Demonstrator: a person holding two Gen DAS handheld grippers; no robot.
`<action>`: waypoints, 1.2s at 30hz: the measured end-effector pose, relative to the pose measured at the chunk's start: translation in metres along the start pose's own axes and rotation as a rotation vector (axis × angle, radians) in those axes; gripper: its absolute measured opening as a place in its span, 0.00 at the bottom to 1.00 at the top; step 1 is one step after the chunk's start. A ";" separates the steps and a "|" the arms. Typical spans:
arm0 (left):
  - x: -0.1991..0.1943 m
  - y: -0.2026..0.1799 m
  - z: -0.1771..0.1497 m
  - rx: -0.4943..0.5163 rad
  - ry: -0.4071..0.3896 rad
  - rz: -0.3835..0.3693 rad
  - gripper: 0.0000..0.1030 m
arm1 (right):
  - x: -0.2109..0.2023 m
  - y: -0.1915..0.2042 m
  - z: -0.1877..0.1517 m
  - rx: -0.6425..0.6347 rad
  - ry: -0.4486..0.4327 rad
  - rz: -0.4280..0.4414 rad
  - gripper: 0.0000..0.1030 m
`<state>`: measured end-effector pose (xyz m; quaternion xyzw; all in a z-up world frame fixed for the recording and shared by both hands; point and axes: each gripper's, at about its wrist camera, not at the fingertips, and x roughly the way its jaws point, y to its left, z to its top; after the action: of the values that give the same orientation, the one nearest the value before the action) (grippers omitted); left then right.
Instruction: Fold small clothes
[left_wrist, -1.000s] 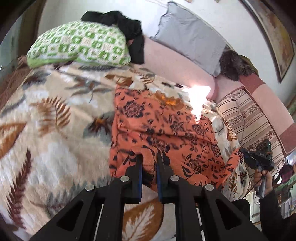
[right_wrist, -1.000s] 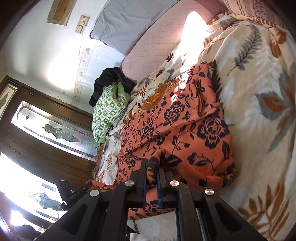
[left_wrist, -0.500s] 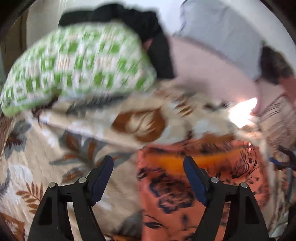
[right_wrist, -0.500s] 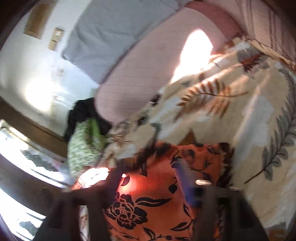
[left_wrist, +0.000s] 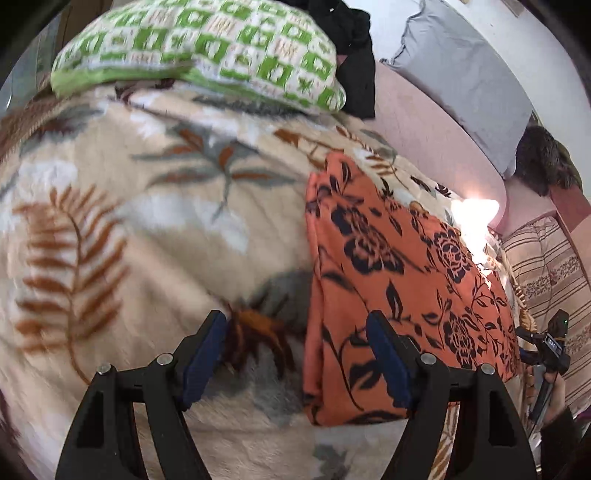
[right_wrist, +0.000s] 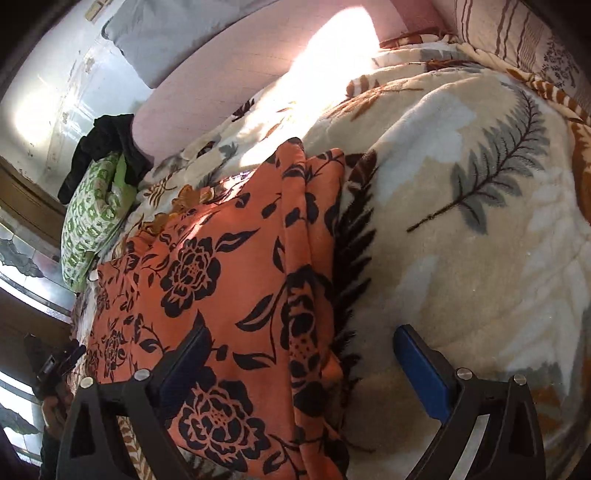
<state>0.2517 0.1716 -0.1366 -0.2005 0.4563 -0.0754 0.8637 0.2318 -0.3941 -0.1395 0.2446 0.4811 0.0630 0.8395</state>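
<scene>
Both tools agape, orange garment folded on blanket

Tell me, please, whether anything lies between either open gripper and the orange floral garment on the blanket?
Nothing visible does. The left gripper hangs open over the orange floral garment's left edge, the right gripper open over its right edge. Only the leaf-print blanket lies beneath.

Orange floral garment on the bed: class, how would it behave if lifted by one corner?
The orange floral garment would probably droop: its folded layers lie soft and thin. It may unfold, since nothing pins them. It looks light, barely denting the plush blanket.
</scene>
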 end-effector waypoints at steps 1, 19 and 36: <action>0.004 -0.001 -0.004 -0.016 0.016 0.000 0.76 | 0.000 -0.001 0.001 0.025 0.001 0.023 0.98; 0.039 -0.045 0.000 0.163 0.026 -0.006 0.83 | 0.020 0.014 0.002 0.006 0.105 0.072 0.75; -0.049 -0.098 0.028 0.219 -0.076 -0.019 0.18 | -0.056 0.074 0.021 -0.045 0.025 0.212 0.20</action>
<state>0.2517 0.1052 -0.0451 -0.1120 0.4103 -0.1256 0.8963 0.2288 -0.3563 -0.0523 0.2744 0.4617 0.1652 0.8272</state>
